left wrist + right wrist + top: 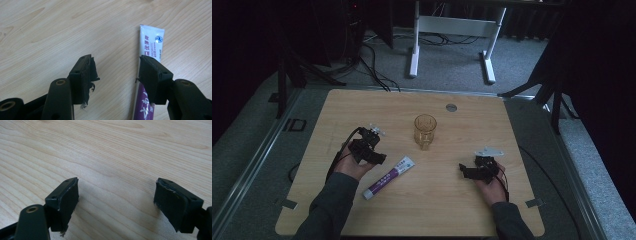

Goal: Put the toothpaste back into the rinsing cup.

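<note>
tube: toothpaste tube (389, 177) flat on table (447, 210), bottom left of centre, cap end toward person, crimped end toward cup
cup: amber glass cup (425, 131) upright mid-table, empty as far as I can tell, well apart from tube
left gripper: (379, 159) just beside tube, jaws apart; in left gripper view (115, 72) one jaw overlaps the tube's (150, 50) edge, the other over bare wood, no squeeze
right gripper: (464, 171) low over bare table on right, jaws apart, holding nothing; same in right gripper view (116, 195)
done: nothing yet, tube not gripped or lifted
left: likely centre jaws on tube, close, lift, then carry, perhaps to cup
</note>
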`<action>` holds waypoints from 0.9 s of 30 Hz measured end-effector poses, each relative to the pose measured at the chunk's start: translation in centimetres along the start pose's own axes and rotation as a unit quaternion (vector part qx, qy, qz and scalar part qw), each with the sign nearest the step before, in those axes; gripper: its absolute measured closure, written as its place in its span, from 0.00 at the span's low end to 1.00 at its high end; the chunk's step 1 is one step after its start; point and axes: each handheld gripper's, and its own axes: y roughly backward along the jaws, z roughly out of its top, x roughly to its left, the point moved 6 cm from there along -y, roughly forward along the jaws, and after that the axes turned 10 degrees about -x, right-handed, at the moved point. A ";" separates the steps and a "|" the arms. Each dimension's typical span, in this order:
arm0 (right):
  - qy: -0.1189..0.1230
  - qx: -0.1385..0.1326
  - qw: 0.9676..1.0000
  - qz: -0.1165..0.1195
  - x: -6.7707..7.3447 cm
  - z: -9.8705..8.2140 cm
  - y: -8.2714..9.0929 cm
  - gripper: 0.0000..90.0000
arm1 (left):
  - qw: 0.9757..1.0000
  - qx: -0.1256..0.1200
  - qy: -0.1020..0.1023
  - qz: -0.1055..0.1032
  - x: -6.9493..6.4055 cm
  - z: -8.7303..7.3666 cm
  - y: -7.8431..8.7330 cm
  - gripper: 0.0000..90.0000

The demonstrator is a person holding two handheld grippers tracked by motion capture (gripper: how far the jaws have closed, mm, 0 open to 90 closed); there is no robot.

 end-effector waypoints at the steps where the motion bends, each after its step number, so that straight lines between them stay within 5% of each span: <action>1: 0.000 0.000 1.000 0.000 0.0 0.0 0.0 0.22 | 1.000 0.002 -0.001 -0.001 0.0 0.0 0.0 0.49; 27: 0.000 0.000 1.000 0.000 0.0 0.0 0.0 0.22 | 0.998 0.050 -0.024 -0.009 -1.7 -0.2 -0.9 0.49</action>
